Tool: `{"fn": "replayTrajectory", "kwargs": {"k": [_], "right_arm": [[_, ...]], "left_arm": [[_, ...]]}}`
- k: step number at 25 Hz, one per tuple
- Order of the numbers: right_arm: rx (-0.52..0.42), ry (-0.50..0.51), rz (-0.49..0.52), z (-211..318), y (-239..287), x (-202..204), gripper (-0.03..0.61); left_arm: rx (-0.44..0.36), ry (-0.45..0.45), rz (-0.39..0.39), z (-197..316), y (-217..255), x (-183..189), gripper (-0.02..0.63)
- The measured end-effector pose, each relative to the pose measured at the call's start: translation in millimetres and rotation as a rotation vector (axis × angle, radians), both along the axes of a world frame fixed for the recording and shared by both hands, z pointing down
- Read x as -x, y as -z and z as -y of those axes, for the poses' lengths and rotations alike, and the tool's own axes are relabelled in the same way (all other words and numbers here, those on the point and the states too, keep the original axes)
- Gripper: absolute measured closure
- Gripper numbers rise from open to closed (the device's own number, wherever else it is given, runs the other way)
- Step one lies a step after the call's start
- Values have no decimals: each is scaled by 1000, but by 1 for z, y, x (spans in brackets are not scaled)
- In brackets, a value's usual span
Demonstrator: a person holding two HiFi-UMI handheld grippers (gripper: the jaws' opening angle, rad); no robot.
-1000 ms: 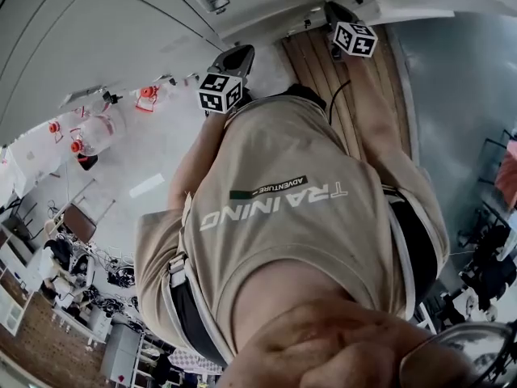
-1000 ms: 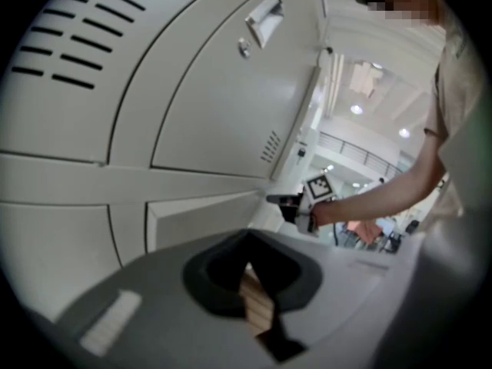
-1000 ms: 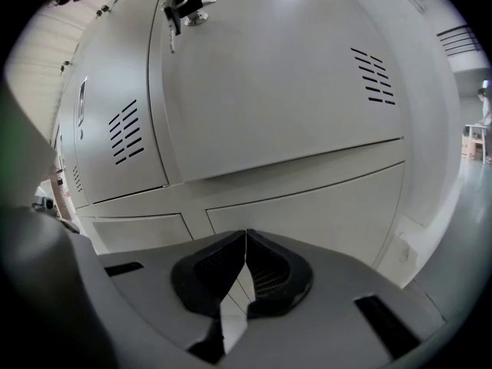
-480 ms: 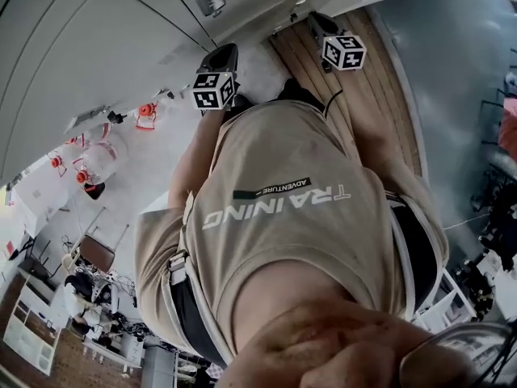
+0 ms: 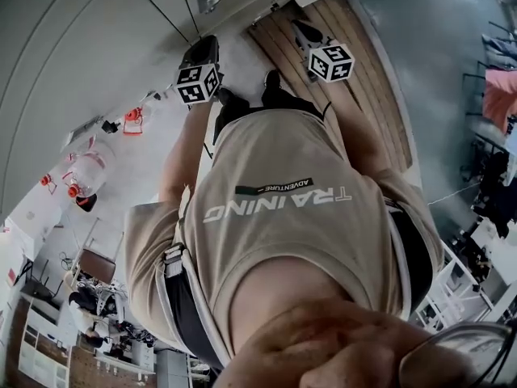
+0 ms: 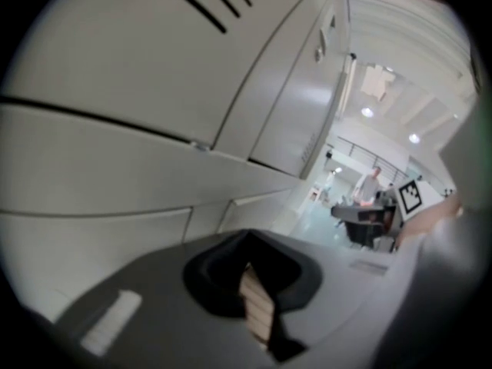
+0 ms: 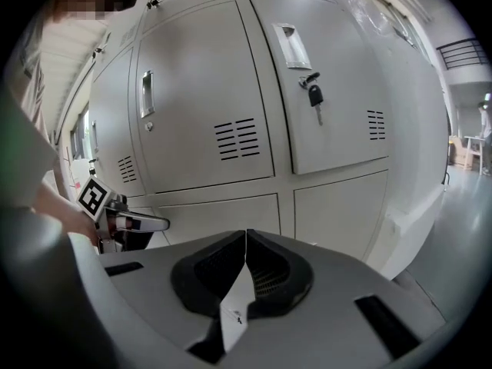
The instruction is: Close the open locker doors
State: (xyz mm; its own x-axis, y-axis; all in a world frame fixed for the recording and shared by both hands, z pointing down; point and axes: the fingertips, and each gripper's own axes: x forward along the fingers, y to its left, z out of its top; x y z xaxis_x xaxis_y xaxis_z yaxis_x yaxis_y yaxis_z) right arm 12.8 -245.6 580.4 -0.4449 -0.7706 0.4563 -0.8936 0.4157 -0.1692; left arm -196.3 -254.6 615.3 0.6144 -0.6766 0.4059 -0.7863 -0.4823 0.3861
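1. The left gripper [image 6: 247, 246] is held with its jaws brought together. Nothing is gripped between them, and only a pale ribbed strip is seen through the slit lower down.
2. Just above and ahead of these jaws, a grey locker door [image 6: 138, 60] is seen at very close range, with dark vent slots [image 6: 219, 2] near its top. Whether it is touched by the jaws cannot be told.
3. More locker fronts are seen running away to the right of the left jaws, toward a bright hall where a distant person [image 6: 371, 184] is standing.
4. The right gripper [image 7: 246, 238] is likewise held with its jaws closed tip to tip, and nothing is caught between them.
5. A bank of lockers is faced by the right jaws, apart from them. A handle door [image 7: 200, 91] with a recessed grip is seen up and to the left, and a keyed door [image 7: 346, 68] with a key [image 7: 315, 94] hanging in its lock is seen up and to the right. Both are seen lying flush in their frames.
6. Two lower doors [image 7: 223, 210] are seen straight beyond the right jaws, also shut flat.
7. To the left of the right jaws, a marker cube [image 7: 92, 197] on the left gripper is seen near the lockers.
8. In the head view, both grippers are held out beyond the person's shirt [image 5: 283, 208], the left toward the grey locker fronts and the right over wooden boards [image 5: 367, 71].
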Motion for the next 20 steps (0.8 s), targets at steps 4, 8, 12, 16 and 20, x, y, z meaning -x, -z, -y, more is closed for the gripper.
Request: {"fn": "replayTrajectory", "kwargs": {"k": [4,8,12,16,20], "right_arm": [[-21,77,26,-1,10,28,565],[-52,175,55,-9,25,53,565],[-88,281,66,-22,35,68,565],[-109,368,61,-39,46,70,565],[-144,443,28,-59,60,66,565]], "left_arm": [[-6,36,15,3,-3,2,609],[-3,79,35,3,-2,1,609],[-6,112,57,-7,3,-8,609],[-9,165,64,-30,13,-20,609],[-19,194,87,-53,24,-38,609]]}}
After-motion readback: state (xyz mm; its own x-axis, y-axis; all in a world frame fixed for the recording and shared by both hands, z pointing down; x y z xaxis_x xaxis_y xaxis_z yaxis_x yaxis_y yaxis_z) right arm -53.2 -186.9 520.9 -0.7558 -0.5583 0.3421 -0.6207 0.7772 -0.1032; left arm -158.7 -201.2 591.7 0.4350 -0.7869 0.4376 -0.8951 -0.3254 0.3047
